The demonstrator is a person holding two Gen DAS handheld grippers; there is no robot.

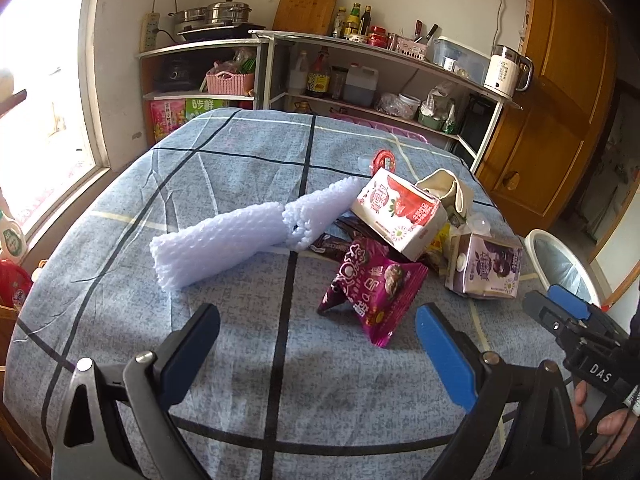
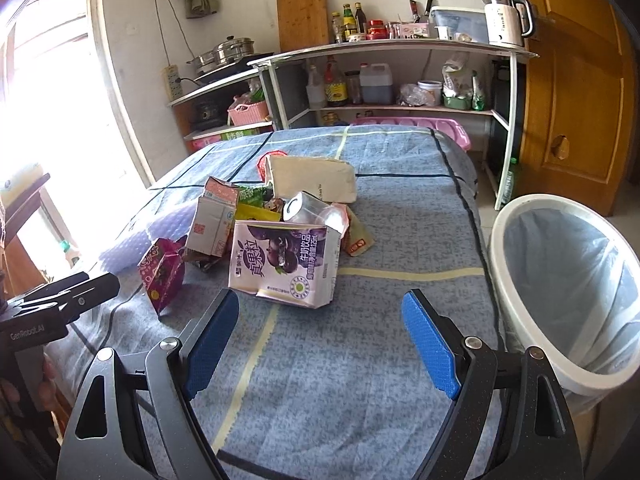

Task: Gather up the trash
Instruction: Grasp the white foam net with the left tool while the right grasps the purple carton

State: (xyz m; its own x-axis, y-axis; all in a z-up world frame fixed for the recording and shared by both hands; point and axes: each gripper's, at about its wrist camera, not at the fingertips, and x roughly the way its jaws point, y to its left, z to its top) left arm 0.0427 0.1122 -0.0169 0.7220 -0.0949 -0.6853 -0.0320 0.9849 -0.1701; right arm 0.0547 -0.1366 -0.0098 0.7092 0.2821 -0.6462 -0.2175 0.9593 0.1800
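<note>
A pile of trash lies on the blue checked tablecloth (image 1: 240,344). It holds white foam netting (image 1: 240,236), a magenta snack bag (image 1: 372,292), a red strawberry milk carton (image 1: 400,212) and a purple milk carton (image 1: 484,268). My left gripper (image 1: 318,344) is open and empty, just short of the snack bag. My right gripper (image 2: 320,332) is open and empty, just short of the purple carton (image 2: 284,264). A white bin (image 2: 568,292) with a clear liner stands right of the table. The right gripper also shows in the left wrist view (image 1: 560,308).
Behind the purple carton lie a silver can (image 2: 304,208), a cream pouch (image 2: 312,180) and small wrappers (image 2: 256,200). Shelves (image 2: 400,48) with bottles, pots and a kettle stand behind the table. A wooden door (image 2: 576,80) is at the right, a window (image 1: 36,100) at the left.
</note>
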